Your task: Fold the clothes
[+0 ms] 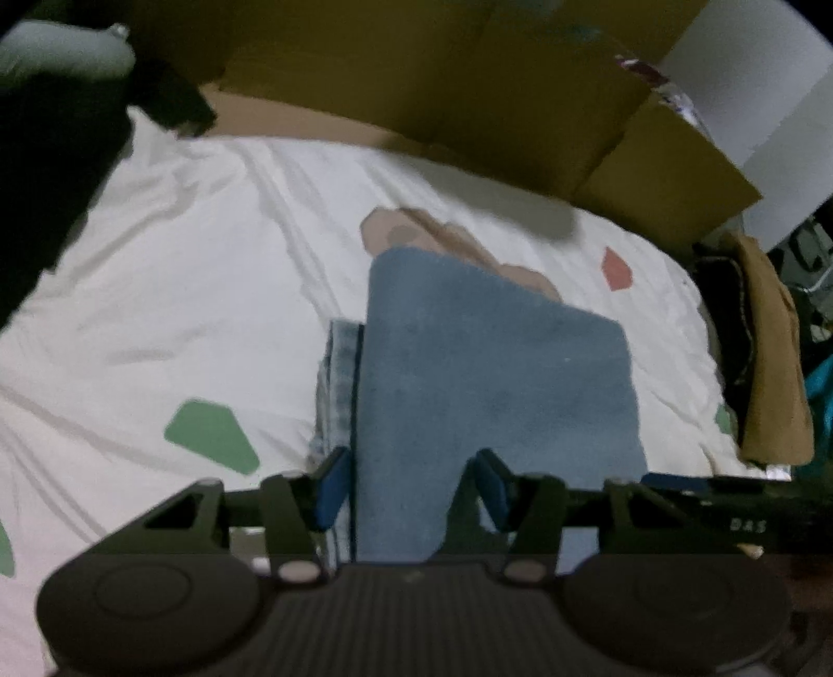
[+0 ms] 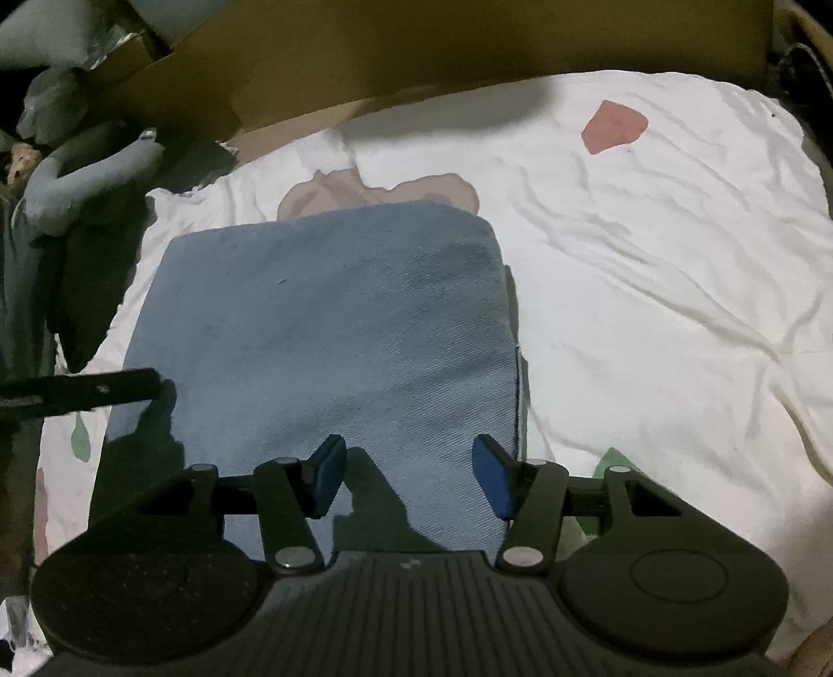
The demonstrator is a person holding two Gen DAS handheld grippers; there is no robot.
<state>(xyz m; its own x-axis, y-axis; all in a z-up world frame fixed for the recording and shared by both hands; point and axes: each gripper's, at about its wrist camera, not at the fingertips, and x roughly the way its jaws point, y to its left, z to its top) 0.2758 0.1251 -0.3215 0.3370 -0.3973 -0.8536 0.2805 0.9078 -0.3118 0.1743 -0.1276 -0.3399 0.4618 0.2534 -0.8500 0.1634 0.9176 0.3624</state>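
Denim: the folded blue jeans [image 2: 333, 333] lie as a thick rectangle on the white patterned sheet [image 2: 651, 271], their far edge over a tan patch of the print, near the cardboard box [image 2: 416, 47] behind.
Left gripper: your left gripper [image 1: 411, 487] has its blue pads spread apart with denim between them; the frame is blurred, so you cannot tell whether the pads touch the cloth. It grips nothing that I can make out.
Right gripper: your right gripper [image 2: 411, 481] is likewise spread wide over the near edge of the fold, holding nothing; cloth fills the gap, untouched by either pad as far as shows.
Layers: a paler striped edge [image 1: 338, 385] peeks out on the left side, so the stack looks slightly uneven.
Stage: the folding seems nearly finished.
Advice: if you take another fold, catch all layers at the near edge with both tools level, close firmly, and carry them together so the stack does not skew. Otherwise, square that stray edge first.
Risk: thick denim may slip from a shallow pinch.
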